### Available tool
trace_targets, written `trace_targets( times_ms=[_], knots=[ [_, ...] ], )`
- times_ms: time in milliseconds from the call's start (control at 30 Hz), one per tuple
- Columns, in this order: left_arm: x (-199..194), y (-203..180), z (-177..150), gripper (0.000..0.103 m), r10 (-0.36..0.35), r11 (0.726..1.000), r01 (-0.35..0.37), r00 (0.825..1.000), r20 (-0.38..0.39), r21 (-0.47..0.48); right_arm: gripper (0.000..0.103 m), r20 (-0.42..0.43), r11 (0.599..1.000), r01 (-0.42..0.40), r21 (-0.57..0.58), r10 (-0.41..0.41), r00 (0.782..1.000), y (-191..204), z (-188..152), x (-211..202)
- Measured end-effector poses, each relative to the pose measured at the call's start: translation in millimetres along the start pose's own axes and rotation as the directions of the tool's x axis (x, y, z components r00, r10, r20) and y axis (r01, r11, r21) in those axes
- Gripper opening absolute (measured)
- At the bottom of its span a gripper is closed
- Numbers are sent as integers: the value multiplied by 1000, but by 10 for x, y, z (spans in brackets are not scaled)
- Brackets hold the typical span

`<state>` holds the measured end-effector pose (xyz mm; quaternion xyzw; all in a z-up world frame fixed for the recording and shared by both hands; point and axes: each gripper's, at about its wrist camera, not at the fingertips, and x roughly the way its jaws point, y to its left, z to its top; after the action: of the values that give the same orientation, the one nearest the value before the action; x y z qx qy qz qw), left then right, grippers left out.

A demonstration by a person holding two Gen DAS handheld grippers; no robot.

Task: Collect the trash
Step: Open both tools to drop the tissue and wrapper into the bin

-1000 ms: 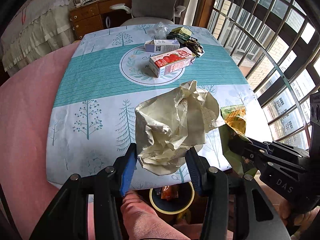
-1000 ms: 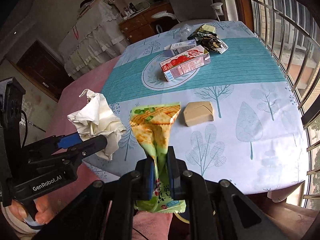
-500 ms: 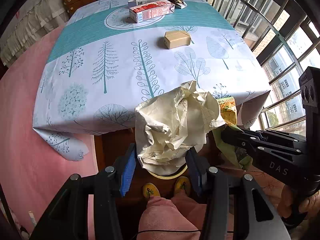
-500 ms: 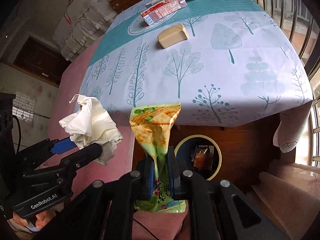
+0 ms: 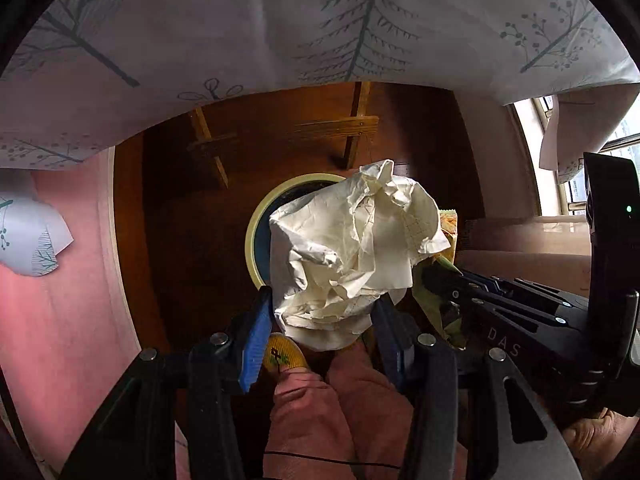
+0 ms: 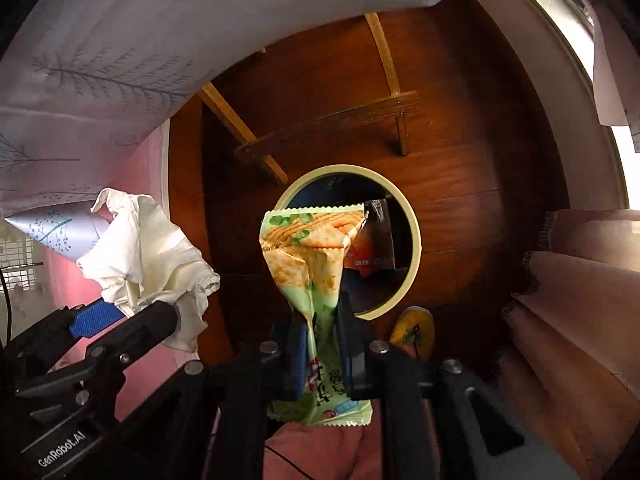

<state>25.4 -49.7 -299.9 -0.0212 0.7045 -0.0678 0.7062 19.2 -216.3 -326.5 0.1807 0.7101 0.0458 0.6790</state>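
While the left gripper (image 5: 322, 322) clamps the crumpled paper (image 5: 356, 252), that wad hides most of the bin (image 5: 256, 224) below it. Beside it, the right gripper (image 6: 322, 320) has its jaws easing apart, the cracker wrapper (image 6: 308, 256) between them (pad contact hard to judge). Beyond, a red packet (image 6: 372, 244) lies half-covered in the bin, under the tablecloth (image 5: 280, 20) edge.
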Motion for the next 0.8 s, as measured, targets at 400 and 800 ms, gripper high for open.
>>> trace_targets(
  times_ms=[400, 800],
  knots=[
    [1352, 269, -35, 65, 3, 1000, -3, 1000, -11, 2, 52, -49, 993, 7, 121, -1, 999, -528, 107, 1349],
    [1254, 549, -27, 88, 42, 998, -41, 999, 31, -48, 60, 24, 997, 28, 71, -30, 999, -404, 93, 1193]
  ],
)
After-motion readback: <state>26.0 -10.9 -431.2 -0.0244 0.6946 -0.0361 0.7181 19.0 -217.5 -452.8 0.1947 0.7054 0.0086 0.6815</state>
